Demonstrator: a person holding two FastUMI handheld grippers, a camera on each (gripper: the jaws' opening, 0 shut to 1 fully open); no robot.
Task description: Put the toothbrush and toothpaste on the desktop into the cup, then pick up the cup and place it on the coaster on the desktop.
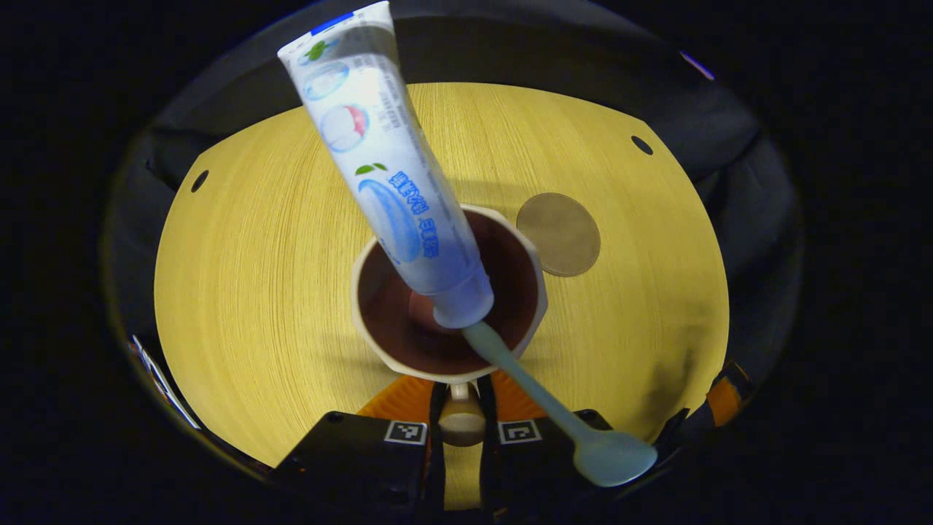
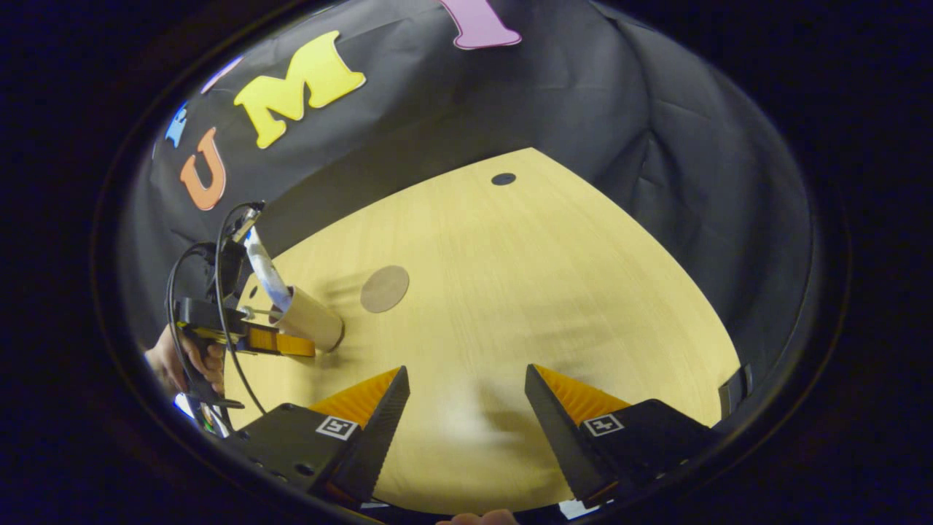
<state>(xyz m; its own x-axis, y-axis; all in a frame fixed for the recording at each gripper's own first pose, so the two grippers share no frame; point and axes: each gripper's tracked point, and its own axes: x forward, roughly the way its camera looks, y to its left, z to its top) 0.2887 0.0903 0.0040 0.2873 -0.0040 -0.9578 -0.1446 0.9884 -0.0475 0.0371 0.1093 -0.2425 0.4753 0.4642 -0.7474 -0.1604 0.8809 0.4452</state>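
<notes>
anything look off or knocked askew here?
Nothing spilled or damaged. The toothpaste and toothbrush both stand in the cup, leaning opposite ways over the rim. The left gripper is closed on the cup's handle. The coaster lies flat and bare. The right gripper is open, holding nothing.

Left gripper view looks steeply down, close over the cup (image 1: pixel 448 292); right gripper view faces it from afar

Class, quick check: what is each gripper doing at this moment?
Left gripper: closed on the cup by its handle, with toothpaste and toothbrush inside.
Right gripper: open, holding nothing.
</notes>
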